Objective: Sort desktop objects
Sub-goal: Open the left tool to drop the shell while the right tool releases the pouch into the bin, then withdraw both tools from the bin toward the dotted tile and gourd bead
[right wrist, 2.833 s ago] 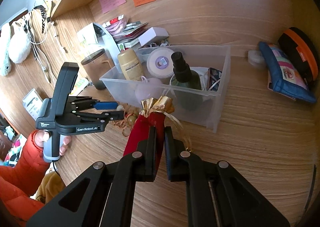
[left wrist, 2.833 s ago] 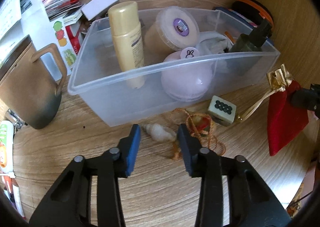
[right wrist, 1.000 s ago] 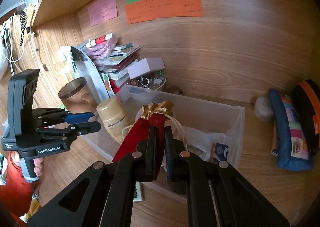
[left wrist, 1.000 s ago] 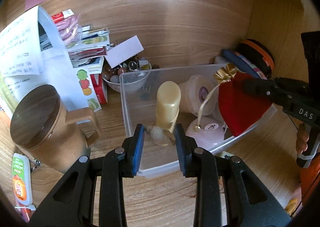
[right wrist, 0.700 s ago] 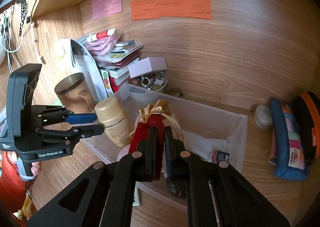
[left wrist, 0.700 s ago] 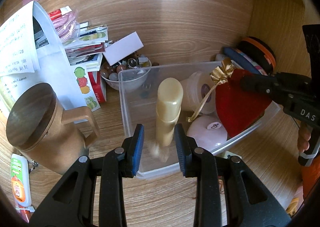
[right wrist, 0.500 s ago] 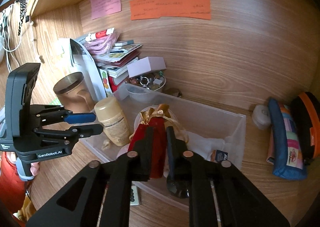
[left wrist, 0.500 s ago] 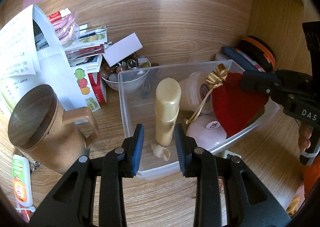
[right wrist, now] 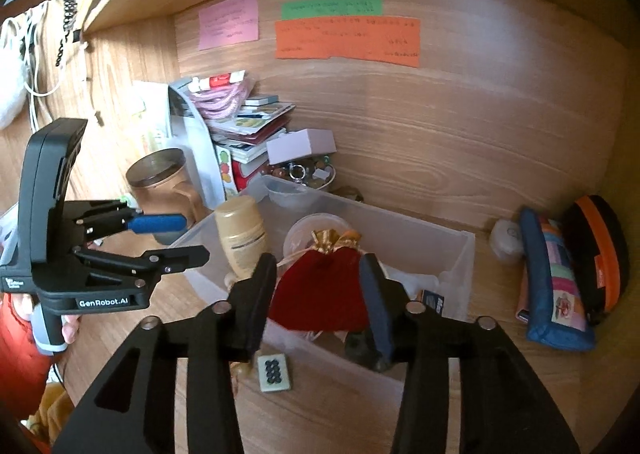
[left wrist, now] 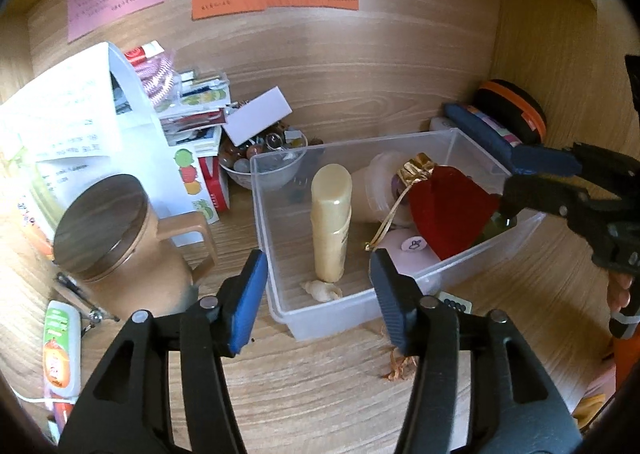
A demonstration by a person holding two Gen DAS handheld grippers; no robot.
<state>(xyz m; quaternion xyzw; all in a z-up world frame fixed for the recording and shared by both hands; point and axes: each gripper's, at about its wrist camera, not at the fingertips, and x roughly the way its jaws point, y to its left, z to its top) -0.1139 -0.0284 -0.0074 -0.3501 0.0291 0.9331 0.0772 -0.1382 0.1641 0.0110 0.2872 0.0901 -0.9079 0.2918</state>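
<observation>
L jaws: left gripper (left wrist: 318, 286) wide open, empty; a sec ago it was pinched on the shell, which dropped out half a sec back.
R jaws: right gripper (right wrist: 318, 294) spread wide too, nothing held; half a sec ago it was only just parting around the pouch.
Change: both loads let go w/in the last sec, so two items now count as sorted into the bin (left wrist: 280, 310).
Shell: small seashell (left wrist: 320, 289) lies on the bin floor at its near-left corner, just ahead of L jaws and between them, touching or nearly touching the foot of the cream bottle (left wrist: 331, 222).
Pouch: red pouch (right wrist: 320, 290) w/ gold top sits inside the bin toward its right half, on top of other contents; seen between R jaws but apart from both pads, as far as can be told.
Bin contents: bottle upright at left-centre; round tub (left wrist: 376, 194) behind the pouch; pale pink item under it.
Outside bin: mahjong-style tile (right wrist: 274, 372) on the desk just in front of the bin's near wall; orange tangle of cord (left wrist: 396, 364) by it.
Left of bin: brown lidded mug (left wrist: 120, 238), well clear.
Next (judgement): tile and cord look like the leftovers to pick; both grippers free for that.
</observation>
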